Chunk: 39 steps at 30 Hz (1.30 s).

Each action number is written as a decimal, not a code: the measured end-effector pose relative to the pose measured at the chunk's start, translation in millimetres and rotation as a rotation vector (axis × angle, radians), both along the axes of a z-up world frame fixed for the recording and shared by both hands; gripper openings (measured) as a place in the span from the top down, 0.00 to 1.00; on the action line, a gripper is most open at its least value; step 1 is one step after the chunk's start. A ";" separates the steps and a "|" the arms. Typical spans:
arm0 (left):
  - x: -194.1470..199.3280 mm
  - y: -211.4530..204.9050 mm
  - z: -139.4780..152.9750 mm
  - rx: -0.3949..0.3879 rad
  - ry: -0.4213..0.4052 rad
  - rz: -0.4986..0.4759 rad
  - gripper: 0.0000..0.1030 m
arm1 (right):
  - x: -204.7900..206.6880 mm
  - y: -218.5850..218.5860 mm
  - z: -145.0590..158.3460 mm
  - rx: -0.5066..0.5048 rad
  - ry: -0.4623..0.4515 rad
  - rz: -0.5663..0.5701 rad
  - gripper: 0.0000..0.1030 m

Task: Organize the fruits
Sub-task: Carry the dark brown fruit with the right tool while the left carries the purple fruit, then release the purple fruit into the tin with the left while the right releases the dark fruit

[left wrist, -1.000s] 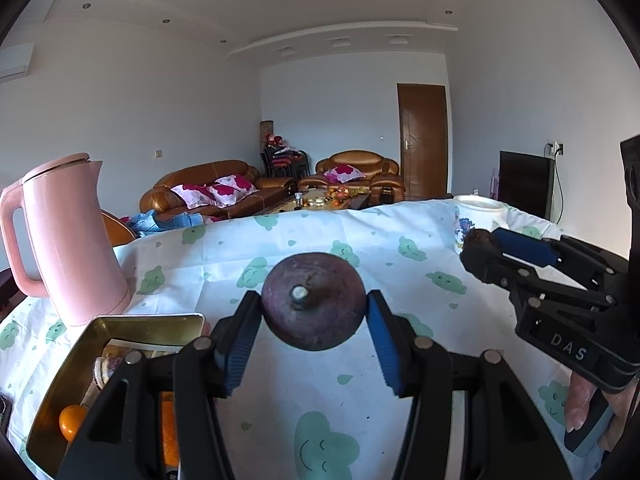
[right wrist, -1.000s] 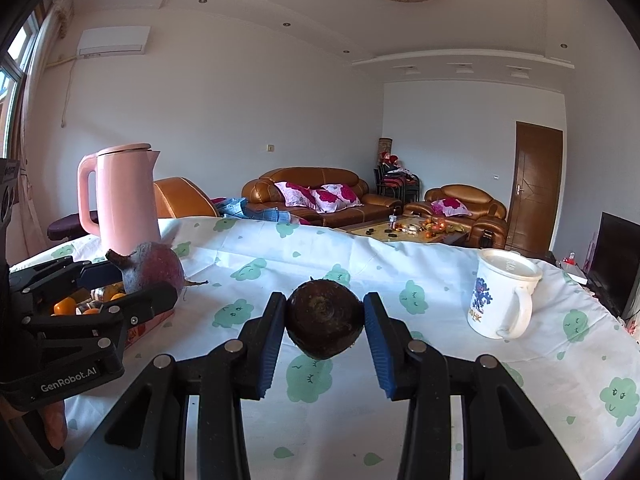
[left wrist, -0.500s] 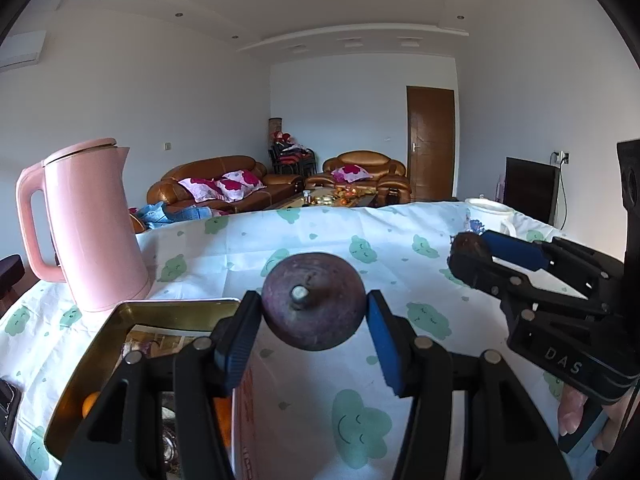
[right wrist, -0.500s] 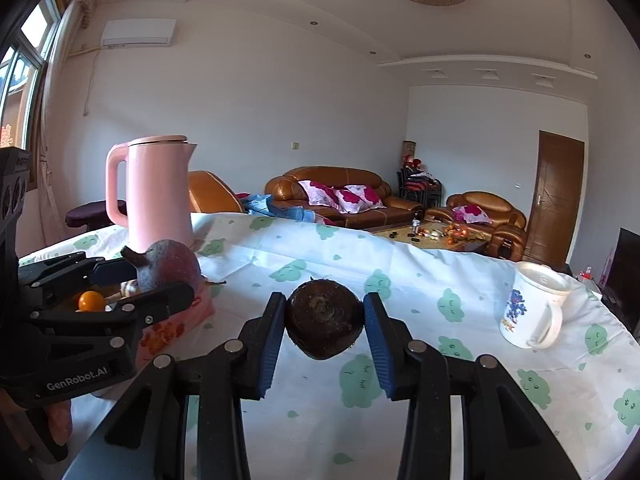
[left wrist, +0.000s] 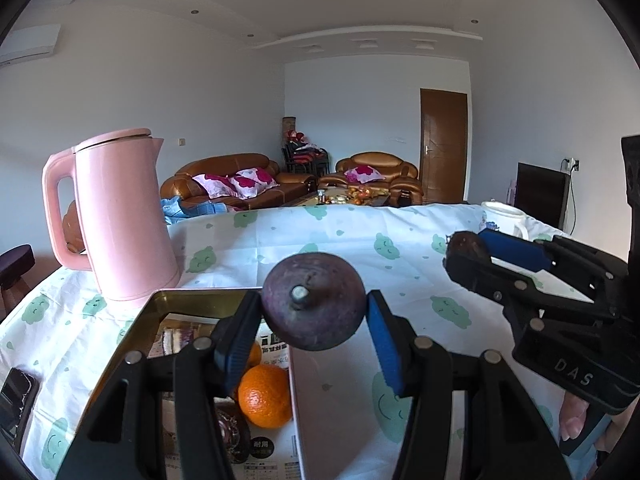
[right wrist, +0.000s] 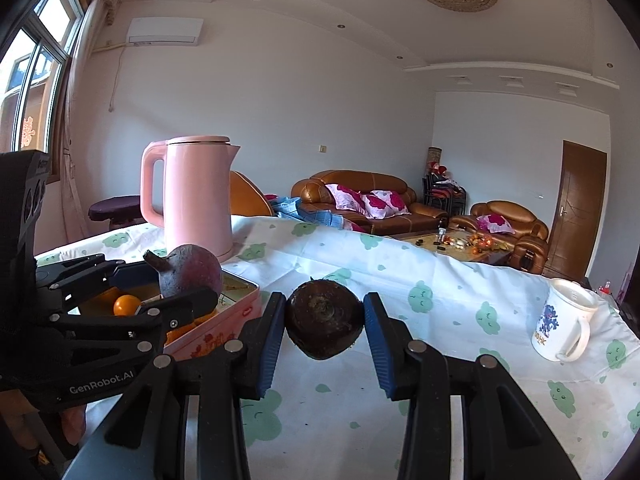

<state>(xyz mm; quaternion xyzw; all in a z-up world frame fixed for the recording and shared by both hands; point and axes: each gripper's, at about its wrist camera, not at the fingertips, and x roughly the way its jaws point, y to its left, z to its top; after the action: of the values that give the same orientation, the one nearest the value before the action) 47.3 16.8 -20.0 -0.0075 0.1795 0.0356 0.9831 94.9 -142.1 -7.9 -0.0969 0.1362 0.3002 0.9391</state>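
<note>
Just now each gripper carries a fruit above the cloth-covered counter [right wrist: 440, 292]. Clamped between the blue fingers [left wrist: 384, 344] of the left gripper [left wrist: 314, 338] is a purple round fruit [left wrist: 314, 306], held over the right rim of the gold tin [left wrist: 160, 300] near the counter's left edge, where an orange [left wrist: 265, 396] lies inside. Beside it, the right gripper [right wrist: 325, 338] is clamped on a dark brown fruit [right wrist: 324, 320]. Behind the tin stands a pink kettle [left wrist: 120, 216]; a white mug [right wrist: 562, 322] sits toward the right edge.
</note>
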 end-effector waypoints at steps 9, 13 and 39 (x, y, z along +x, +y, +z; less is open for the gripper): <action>-9.9 17.6 1.5 0.000 0.004 0.035 0.46 | -8.2 20.9 6.9 0.003 -0.004 0.062 0.59; -15.1 25.7 2.9 0.001 0.004 0.049 0.46 | -13.5 33.1 12.0 -0.002 -0.011 0.089 0.59; -38.7 84.8 4.9 -0.012 0.029 0.166 0.46 | -25.7 89.5 17.0 -0.037 -0.013 0.204 0.59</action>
<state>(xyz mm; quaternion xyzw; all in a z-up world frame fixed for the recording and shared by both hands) 8.5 101.6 -15.1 -0.0276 0.1925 0.1159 0.9740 69.2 -52.6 9.2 -0.1297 0.1250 0.3910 0.9026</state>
